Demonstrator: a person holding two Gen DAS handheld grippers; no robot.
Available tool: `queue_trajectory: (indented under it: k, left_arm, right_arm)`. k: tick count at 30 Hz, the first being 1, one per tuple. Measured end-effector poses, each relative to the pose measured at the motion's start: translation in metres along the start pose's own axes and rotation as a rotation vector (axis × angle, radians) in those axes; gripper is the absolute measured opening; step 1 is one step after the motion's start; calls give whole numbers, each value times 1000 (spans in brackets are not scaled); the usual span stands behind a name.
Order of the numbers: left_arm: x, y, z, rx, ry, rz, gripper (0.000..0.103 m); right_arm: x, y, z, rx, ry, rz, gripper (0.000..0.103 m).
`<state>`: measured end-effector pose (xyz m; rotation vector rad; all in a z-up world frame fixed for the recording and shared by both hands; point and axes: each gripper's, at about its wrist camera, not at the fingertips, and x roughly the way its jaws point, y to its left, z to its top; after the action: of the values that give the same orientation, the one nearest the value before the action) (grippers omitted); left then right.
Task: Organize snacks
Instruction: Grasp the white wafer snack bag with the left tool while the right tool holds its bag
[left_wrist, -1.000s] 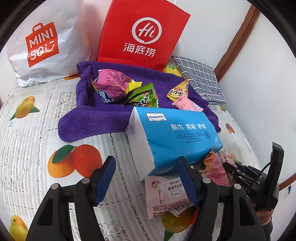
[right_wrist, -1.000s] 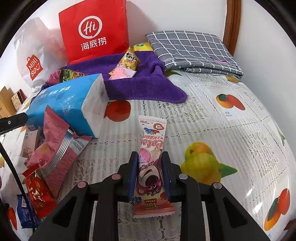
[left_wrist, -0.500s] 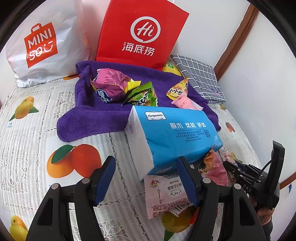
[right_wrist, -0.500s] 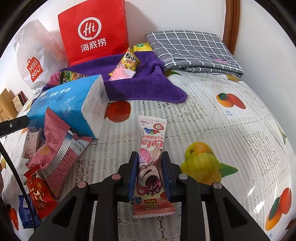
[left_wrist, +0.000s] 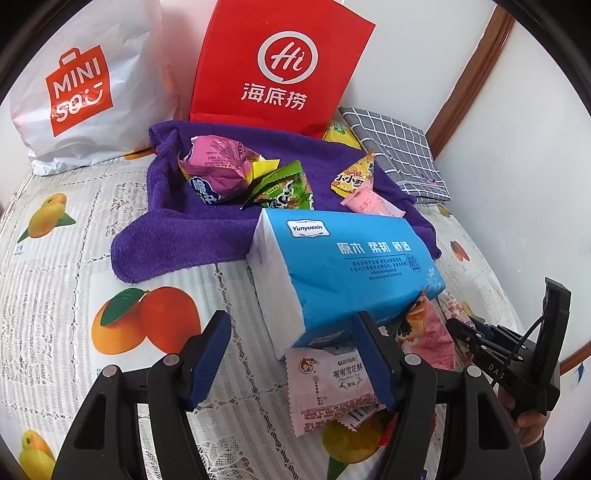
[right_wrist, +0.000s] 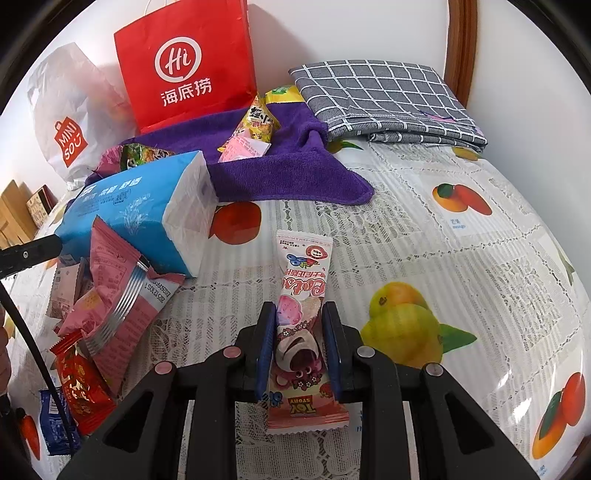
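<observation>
Nothing much has shifted in the last second. Right gripper (right_wrist: 300, 343) stays clamped on the pink snack stick (right_wrist: 301, 325), lifted off the tablecloth (right_wrist: 424, 236), probably bound for the purple towel (right_wrist: 280, 173) pile. Left gripper (left_wrist: 291, 354) hangs wide open, empty, by the tissue pack (left_wrist: 343, 269).

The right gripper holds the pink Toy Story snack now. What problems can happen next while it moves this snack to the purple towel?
1. The right gripper pinches the pink snack packet near its lower half, so the long free end may swing or slip.
2. The blue tissue pack and the pink packets leaning on it lie close on the left; a wide sweep may knock them.
3. The purple towel already holds snacks, so dropping may pile them.
</observation>
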<state>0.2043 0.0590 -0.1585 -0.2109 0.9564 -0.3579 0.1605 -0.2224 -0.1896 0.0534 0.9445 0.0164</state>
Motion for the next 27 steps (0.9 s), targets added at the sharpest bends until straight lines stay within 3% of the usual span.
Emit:
queue_trajectory:
  k: [8, 22, 27]
  left_arm:
    - [1, -6, -3, 6, 19, -69, 66]
    - [17, -28, -14, 116, 62, -11, 66]
    - [16, -30, -15, 143, 52, 23, 54]
  right_arm:
    - [-1, -4, 0, 17, -4, 20, 24]
    - [-20, 3, -2, -12, -47, 51, 23]
    - [-23, 6, -1, -10, -46, 65, 23]
